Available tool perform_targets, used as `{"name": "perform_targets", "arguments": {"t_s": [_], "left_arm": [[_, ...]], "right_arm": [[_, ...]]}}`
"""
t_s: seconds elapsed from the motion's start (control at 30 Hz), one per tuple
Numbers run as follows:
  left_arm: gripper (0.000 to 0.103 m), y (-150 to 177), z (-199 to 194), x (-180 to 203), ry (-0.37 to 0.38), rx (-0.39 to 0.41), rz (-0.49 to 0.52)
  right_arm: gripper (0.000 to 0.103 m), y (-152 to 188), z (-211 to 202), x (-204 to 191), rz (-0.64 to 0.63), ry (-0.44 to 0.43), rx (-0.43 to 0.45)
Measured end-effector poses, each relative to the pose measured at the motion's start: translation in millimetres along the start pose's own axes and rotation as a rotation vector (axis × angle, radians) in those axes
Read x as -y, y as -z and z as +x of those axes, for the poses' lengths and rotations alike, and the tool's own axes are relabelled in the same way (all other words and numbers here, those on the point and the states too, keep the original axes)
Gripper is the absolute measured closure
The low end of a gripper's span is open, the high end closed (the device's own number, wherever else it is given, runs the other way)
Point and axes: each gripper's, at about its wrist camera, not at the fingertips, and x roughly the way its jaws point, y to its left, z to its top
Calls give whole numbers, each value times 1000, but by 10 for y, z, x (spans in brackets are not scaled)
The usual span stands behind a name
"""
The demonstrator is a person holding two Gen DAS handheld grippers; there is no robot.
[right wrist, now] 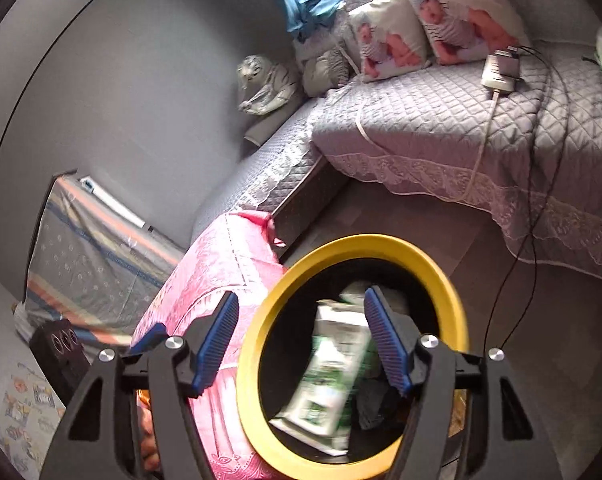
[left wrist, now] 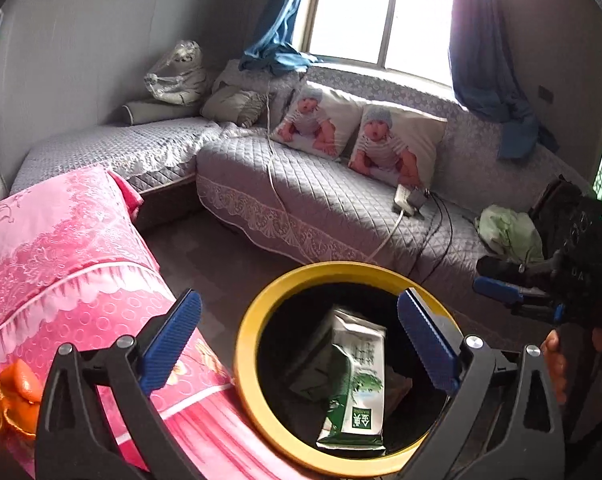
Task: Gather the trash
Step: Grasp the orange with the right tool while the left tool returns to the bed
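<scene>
Both tools hang over the yellow-rimmed bin (left wrist: 243,360), and both stand wide open with nothing between their blue pads. Left tool (left wrist: 299,344) straddles the bin's near-left rim, one pad out over the pink bedspread (left wrist: 61,248), the other over the bin's dark mouth. Right tool (right wrist: 301,340) does much the same from its own side, and in its view the green-and-white packet (right wrist: 329,376) is blurred, so it looks to be dropping or just landing inside the bin. From the left view that packet (left wrist: 353,384) lies down in the bin, well below the rim, long axis running from the bin's far side toward its near edge, over other dark scraps. Judging by this, the packet is delivered; whichever tool goes next must leave the bin and look elsewhere, and no further trash shows clearly beside it.
</scene>
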Motion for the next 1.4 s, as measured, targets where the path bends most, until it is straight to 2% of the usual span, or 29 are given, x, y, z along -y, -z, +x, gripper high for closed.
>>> {"name": "perform_targets", "arguments": {"t_s": [0.07,0.13,0.27,0.37,0.47,0.57,0.6,0.77,0.93,1.03,1.1,1.27,1.4], "left_arm": [[9,-74,-258,-180,-35,72,-23],[8,-139,-578,-386,-100,152,-22],[8,-197,-1272,-906,-216,270,-64],[8,-153,-1855,-1282,-340,353,-111],[8,-15,-2416,-1576,-503,439,-145],[8,159,-2706,-1812,-682,420,-194],[8,245,-2747,-1887,-700,397,-217],[8,634,-2616,-2075,-647,234,-252],[8,788,-2280,-2210,-568,89,-249],[8,873,-2119,-2283,-515,29,-241],[8,899,-2002,-2297,-491,-7,-231],[8,918,-1815,-2299,-468,-64,-209],[8,908,-1710,-2277,-454,-94,-198]], "right_arm": [[41,19,100,-188,-55,-36,-28],[41,72,228,-440,-125,-80,-59],[41,299,597,-1095,-313,-202,-167],[41,567,917,-1606,-463,-282,-264],[41,896,1263,-2062,-582,-341,-377],[41,1207,1564,-2440,-696,-344,-447],[41,1303,1663,-2551,-731,-343,-469],[41,1605,2102,-2845,-805,-266,-531],[41,1586,2460,-2856,-757,-187,-553],[41,1563,2646,-2808,-723,-159,-595],[46,1593,2750,-2793,-712,-151,-622],[68,1631,2857,-2848,-692,-170,-639],[76,1580,2728,-2862,-689,-215,-619]]}}
